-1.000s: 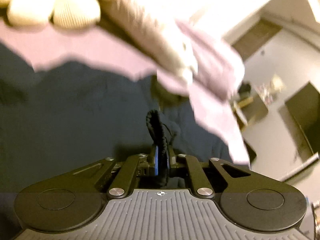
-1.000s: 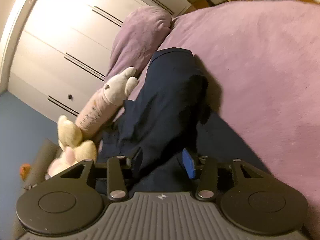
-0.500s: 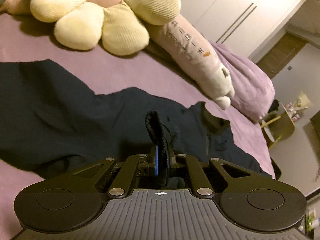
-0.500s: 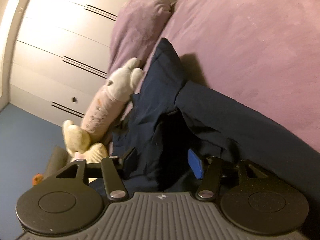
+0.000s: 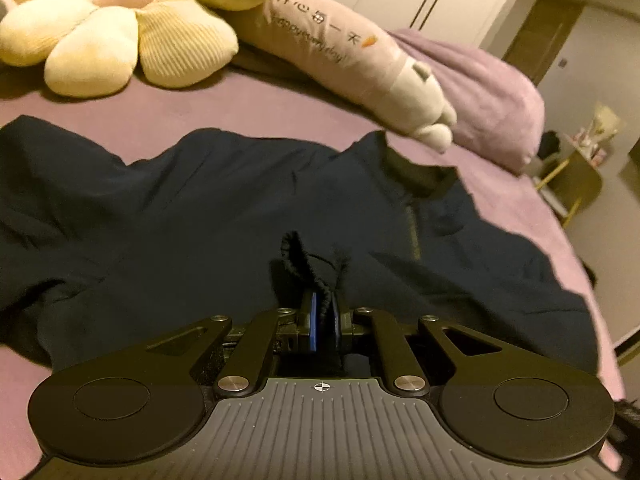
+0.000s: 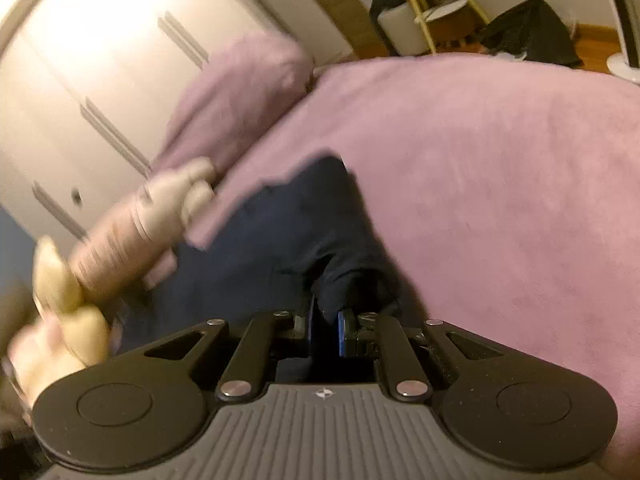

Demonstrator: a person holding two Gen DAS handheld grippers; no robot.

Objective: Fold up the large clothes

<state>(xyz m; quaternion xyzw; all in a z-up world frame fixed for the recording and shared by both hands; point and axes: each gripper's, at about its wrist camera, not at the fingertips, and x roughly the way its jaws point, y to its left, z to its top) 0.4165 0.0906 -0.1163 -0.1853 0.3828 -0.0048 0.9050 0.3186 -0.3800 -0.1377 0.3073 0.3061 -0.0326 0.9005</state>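
We note a bed (image 5: 248,92) covered in a lilac plush sheet. Lying directly on it: a dark navy garment (image 5: 192,208) spread rumpled across the near part; a yellow flower-shaped cushion (image 5: 120,36) at the head; a long pink plush bolster (image 5: 344,56) with printed characters; beside that, a lilac pillow (image 5: 484,92).

The dark navy zip-neck pullover (image 5: 224,208) lay spread front-up across the mauve bedspread (image 5: 248,100), rumpled rather than flat; its stand-up collar (image 5: 416,172) pointed toward the pillows, a short zip running down from it; one sleeve stretched out to the left edge of the left wrist view — a gathered, corded edge stood bunched up nearest that camera; the right wrist view showed another fold raised off the bed.
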